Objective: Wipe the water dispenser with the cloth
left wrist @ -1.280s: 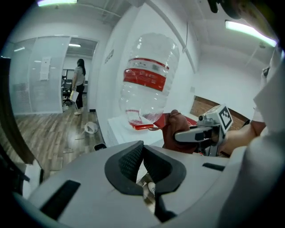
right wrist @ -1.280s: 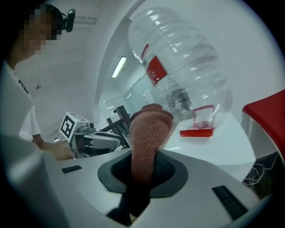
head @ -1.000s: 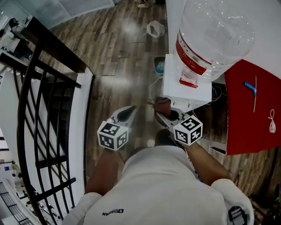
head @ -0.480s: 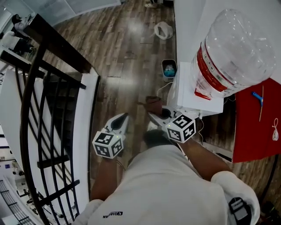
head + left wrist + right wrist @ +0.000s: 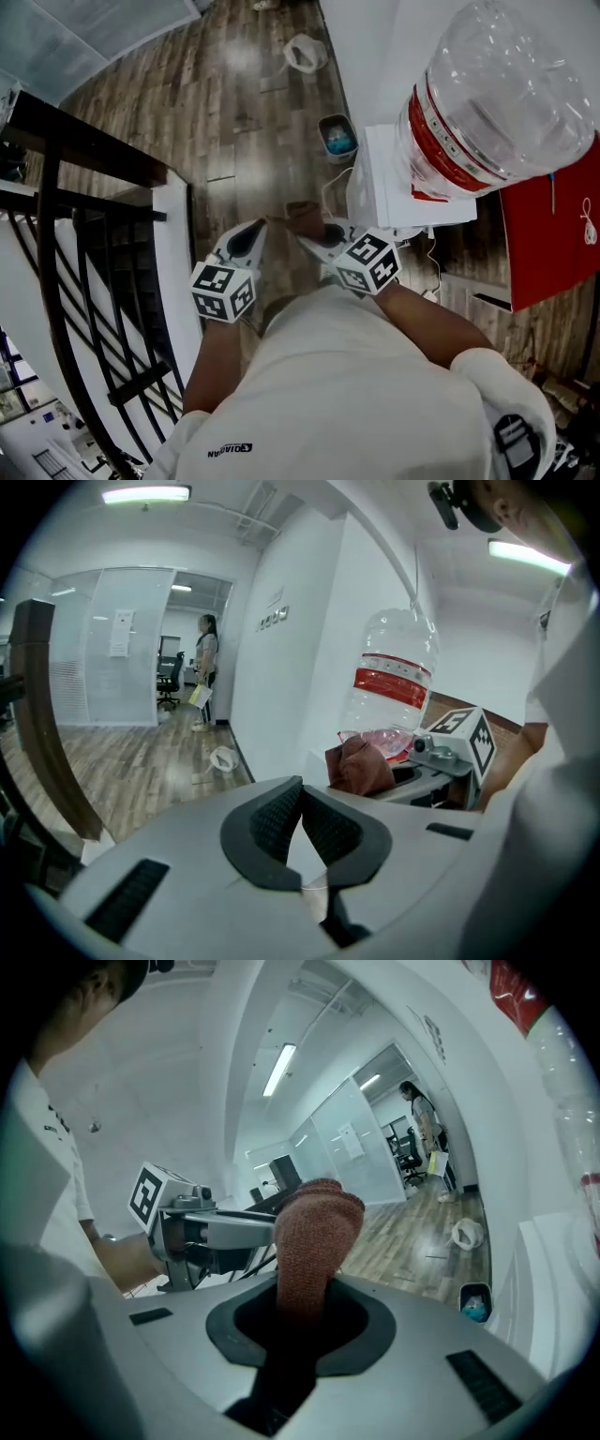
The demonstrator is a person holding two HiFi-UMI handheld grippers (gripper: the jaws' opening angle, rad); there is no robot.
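The white water dispenser [image 5: 405, 192] stands at the right with a clear bottle [image 5: 506, 89], red-labelled, upended on it. My right gripper [image 5: 317, 242] is shut on a brown cloth [image 5: 305, 217], held left of the dispenser's front and apart from it. In the right gripper view the cloth [image 5: 314, 1241] sticks up from between the jaws, and the dispenser's white side [image 5: 553, 1269] runs along the right. My left gripper [image 5: 255, 232] hangs beside it over the floor, shut on nothing. Its pads [image 5: 281, 819] meet at the tip in the left gripper view, where the cloth [image 5: 361, 766] and bottle [image 5: 389, 682] show beyond.
A black stair railing [image 5: 84, 281] borders the left. A small bin [image 5: 337, 139] sits by the dispenser's far side, and a white bag [image 5: 305, 52] lies on the wooden floor. A red panel [image 5: 553, 225] is right of the dispenser. A person [image 5: 206, 672] stands far off.
The right gripper with the cloth has drawn back from the dispenser's front toward the left. The left gripper stayed alongside. The head view has swung.
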